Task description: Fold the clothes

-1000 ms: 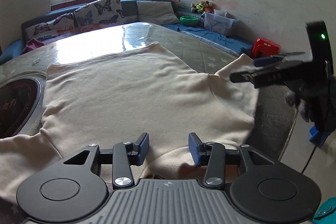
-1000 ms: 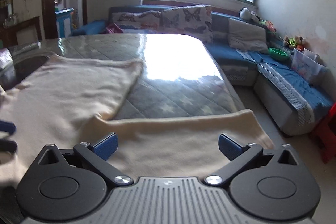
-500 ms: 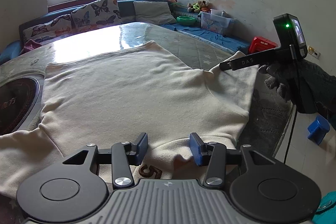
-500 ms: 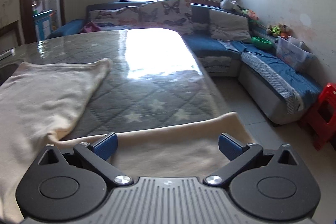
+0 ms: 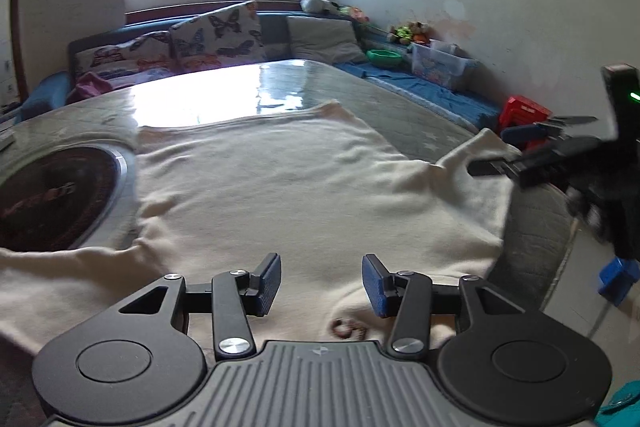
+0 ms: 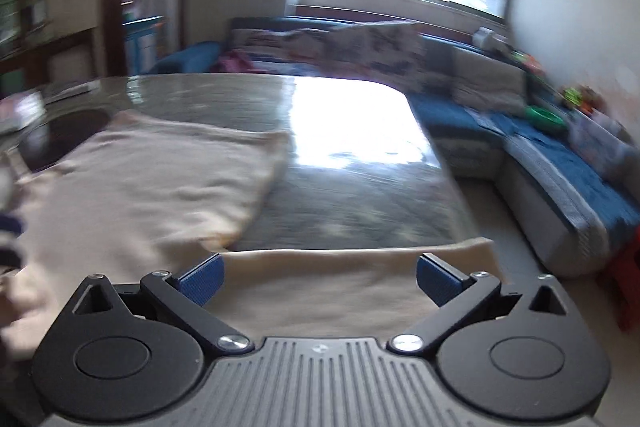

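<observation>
Sweater (image 5: 288, 187), cream, lies spread flat on the table (image 5: 400, 99), one sleeve (image 6: 352, 279) reaching the right edge. Left gripper (image 5: 321, 281) hovers over the collar, jaws partly apart, empty; right gripper (image 6: 318, 277) above the sleeve, jaws wide, empty

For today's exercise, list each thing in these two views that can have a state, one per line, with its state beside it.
Shirt: spread flat on the table, unfolded, sleeves out to the sides.
Right sleeve: lying flat near the table edge.
Left gripper: open, over the collar end of the shirt, holding nothing.
Right gripper: open wide, over the sleeve, holding nothing.
Table: glossy, partly covered by the shirt.
</observation>
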The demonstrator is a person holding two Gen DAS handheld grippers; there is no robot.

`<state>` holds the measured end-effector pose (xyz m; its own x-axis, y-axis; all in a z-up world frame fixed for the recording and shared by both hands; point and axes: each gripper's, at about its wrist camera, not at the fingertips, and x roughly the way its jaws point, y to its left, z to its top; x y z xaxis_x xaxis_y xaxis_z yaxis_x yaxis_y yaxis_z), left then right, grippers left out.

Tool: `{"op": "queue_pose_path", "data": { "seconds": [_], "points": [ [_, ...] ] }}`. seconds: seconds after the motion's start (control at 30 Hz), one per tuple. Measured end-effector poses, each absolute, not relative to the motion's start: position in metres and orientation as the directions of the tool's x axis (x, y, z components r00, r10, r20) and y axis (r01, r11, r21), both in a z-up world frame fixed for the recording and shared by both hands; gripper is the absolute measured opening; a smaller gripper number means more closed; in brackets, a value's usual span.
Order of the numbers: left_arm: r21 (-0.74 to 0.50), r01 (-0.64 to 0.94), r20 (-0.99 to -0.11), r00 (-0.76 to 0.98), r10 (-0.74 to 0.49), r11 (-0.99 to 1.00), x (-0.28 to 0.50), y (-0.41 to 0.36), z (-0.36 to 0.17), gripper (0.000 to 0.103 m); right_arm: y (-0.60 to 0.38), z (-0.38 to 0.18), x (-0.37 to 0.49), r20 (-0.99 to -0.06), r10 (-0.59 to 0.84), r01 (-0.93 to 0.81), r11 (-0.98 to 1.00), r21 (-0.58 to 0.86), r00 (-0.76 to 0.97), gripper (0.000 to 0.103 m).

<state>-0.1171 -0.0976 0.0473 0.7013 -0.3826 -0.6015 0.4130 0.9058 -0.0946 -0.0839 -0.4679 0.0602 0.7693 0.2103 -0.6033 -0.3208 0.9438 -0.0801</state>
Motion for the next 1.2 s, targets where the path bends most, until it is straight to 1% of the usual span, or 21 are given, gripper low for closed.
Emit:
{"op": "queue_pose_path", "data": {
  "seconds": [0.1,0.2,0.3,0.4,0.43,0.5,0.6,0.7,0.83,0.93,1.0,1.2],
  "points": [
    [-0.099,0.388,-0.598,0.713,-0.366,0.916,-0.123,-0.082,0.048,0.046,-0.438,0.06,-0.095,-0.61,0.303,-0.431,0.9,-0.069,0.732,0.103],
    [-0.085,0.389,-0.606,0.711,-0.357,0.917,-0.13,-0.076,0.044,0.046,-0.4,0.05,-0.105,-0.633,0.353,-0.531,0.84,-0.109,0.689,0.103],
    [-0.062,0.417,-0.613,0.701,-0.364,0.907,-0.139,-0.076,0.039,0.046,-0.379,0.039,-0.119,-0.659,0.352,-0.589,0.79,-0.172,0.665,0.103],
    [-0.033,0.437,-0.622,0.695,-0.36,0.899,-0.143,-0.079,0.036,0.046,-0.376,0.042,-0.131,-0.65,0.33,-0.592,0.772,-0.232,0.685,0.103],
    [-0.032,0.442,-0.621,0.694,-0.364,0.896,-0.143,-0.078,0.037,0.046,-0.379,0.045,-0.133,-0.642,0.329,-0.583,0.779,-0.23,0.692,0.103],
    [-0.022,0.447,-0.609,0.704,-0.366,0.895,-0.143,-0.078,0.041,0.046,-0.386,0.052,-0.136,-0.627,0.33,-0.561,0.8,-0.21,0.706,0.103],
    [-0.033,0.437,-0.586,0.72,-0.372,0.899,-0.136,-0.08,0.048,0.047,-0.405,0.056,-0.131,-0.607,0.307,-0.477,0.868,-0.137,0.733,0.103],
    [-0.056,0.433,-0.576,0.722,-0.383,0.9,-0.127,-0.089,0.05,0.048,-0.423,0.051,-0.129,-0.613,0.274,-0.408,0.909,-0.088,0.741,0.103],
    [-0.055,0.466,-0.574,0.709,-0.41,0.883,-0.119,-0.108,0.05,0.048,-0.447,0.044,-0.127,-0.624,0.229,-0.312,0.95,-0.025,0.747,0.103],
    [-0.055,0.493,-0.575,0.695,-0.431,0.868,-0.115,-0.122,0.049,0.051,-0.468,0.049,-0.126,-0.607,0.187,-0.236,0.972,-0.002,0.772,0.102],
    [-0.054,0.507,-0.576,0.688,-0.442,0.86,-0.112,-0.131,0.048,0.052,-0.487,0.049,-0.119,-0.604,0.144,-0.166,0.986,0.021,0.784,0.098],
    [-0.061,0.533,-0.583,0.667,-0.463,0.844,-0.107,-0.15,0.046,0.054,-0.542,0.041,-0.095,-0.615,0.031,0.039,0.994,0.101,0.788,0.079]
  ]
}}
